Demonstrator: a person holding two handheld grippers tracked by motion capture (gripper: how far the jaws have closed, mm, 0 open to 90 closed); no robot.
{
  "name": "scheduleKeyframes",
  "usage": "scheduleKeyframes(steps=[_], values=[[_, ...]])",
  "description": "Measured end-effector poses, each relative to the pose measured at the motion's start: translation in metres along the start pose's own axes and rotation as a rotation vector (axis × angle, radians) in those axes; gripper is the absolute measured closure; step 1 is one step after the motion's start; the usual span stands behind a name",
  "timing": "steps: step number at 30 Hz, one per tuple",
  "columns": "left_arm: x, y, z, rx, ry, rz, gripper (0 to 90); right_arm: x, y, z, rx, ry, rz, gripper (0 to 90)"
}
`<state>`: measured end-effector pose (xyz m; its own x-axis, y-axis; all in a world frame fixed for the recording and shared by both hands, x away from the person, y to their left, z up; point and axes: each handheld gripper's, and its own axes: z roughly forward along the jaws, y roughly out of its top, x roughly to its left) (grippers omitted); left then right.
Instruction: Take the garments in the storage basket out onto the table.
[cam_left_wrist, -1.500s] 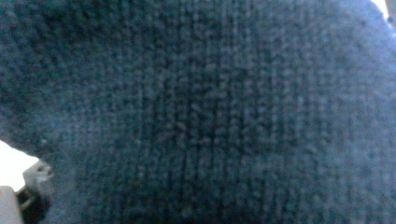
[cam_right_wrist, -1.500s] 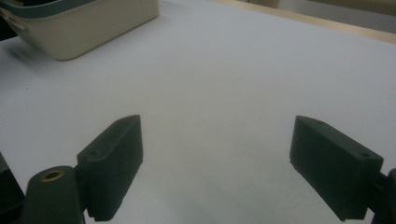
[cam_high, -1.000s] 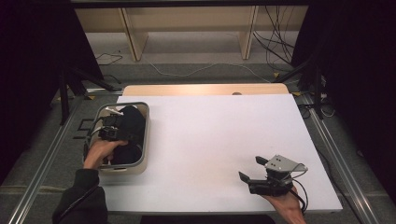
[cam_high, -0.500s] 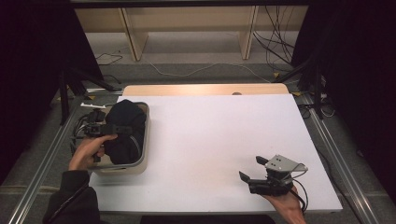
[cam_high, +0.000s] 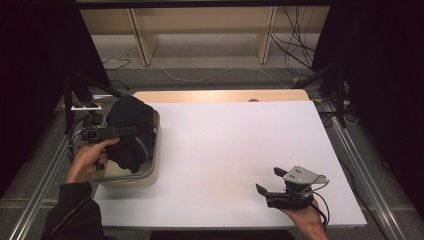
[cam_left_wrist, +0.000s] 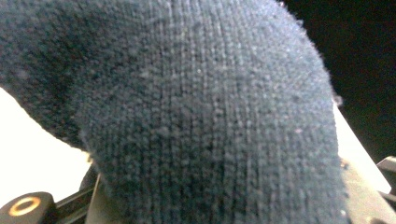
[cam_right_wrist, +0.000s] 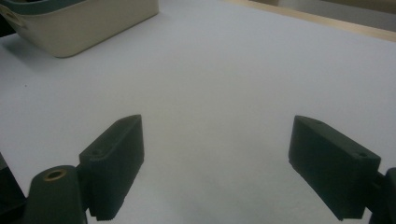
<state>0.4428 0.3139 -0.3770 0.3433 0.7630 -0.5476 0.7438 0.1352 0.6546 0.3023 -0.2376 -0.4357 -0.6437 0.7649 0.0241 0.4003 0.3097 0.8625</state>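
My left claw (cam_high: 100, 133) hangs over the cream bin's (cam_high: 150, 172) left rim, pressed into the dark knit garment (cam_high: 131, 132) that bulges up out of the bin. In my left gripper view the knit (cam_left_wrist: 196, 121) hides the jaws, so I cannot tell whether they are clamped on it. The bin sits on the left edge of the white counter (cam_high: 230, 145). Well to the bin's right, near the counter's front edge, my right claw (cam_high: 270, 181) rests spread wide with nothing between the jaws, bare counter (cam_right_wrist: 219, 93) ahead.
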Motion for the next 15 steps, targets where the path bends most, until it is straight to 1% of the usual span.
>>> scheduleKeyframes(steps=[1, 2, 3, 4, 5, 7, 8, 10, 11, 12, 15], values=[[0.0, 0.0, 0.0, 0.0, 0.0, 0.0, 46.7, 0.0, 0.0, 0.0, -0.002, 0.001, -0.003, 18.8], [-0.002, 0.001, -0.002, -0.013, 0.005, 0.011, 46.8, 0.0, 0.0, 0.0, 0.0, 0.0, 0.002, 18.8], [-0.002, 0.001, -0.002, -0.013, 0.005, 0.011, 46.7, -0.001, 0.0, 0.0, -0.005, 0.004, 0.006, 18.8], [-0.003, 0.001, -0.005, -0.032, -0.009, 0.006, 46.7, -0.001, 0.0, 0.0, -0.005, 0.004, 0.007, 18.8], [-0.003, 0.001, -0.005, -0.032, -0.009, 0.006, 46.7, 0.0, 0.0, 0.0, -0.001, 0.002, 0.004, 18.8], [-0.005, 0.003, -0.007, -0.047, -0.016, 0.007, 46.7, 0.0, 0.0, 0.0, 0.001, 0.001, 0.003, 18.8], [-0.008, 0.004, -0.009, -0.062, -0.01, 0.013, 46.7, 0.0, 0.0, 0.0, 0.002, 0.001, 0.002, 18.8], [-0.011, 0.005, -0.011, -0.076, -0.007, 0.019, 46.8, 0.0, 0.0, 0.001, -0.003, 0.003, 0.003, 18.8], [-0.011, 0.005, -0.011, -0.076, -0.007, 0.019, 46.8, 0.0, 0.0, 0.001, -0.003, 0.003, 0.003, 18.8], [-0.013, 0.005, -0.013, -0.083, -0.009, 0.032, 46.8, -0.001, 0.0, 0.001, -0.004, 0.005, 0.006, 18.9], [-0.016, 0.006, -0.014, -0.094, -0.01, 0.041, 46.8, -0.001, 0.0, 0.0, 0.001, 0.004, 0.006, 18.8]])
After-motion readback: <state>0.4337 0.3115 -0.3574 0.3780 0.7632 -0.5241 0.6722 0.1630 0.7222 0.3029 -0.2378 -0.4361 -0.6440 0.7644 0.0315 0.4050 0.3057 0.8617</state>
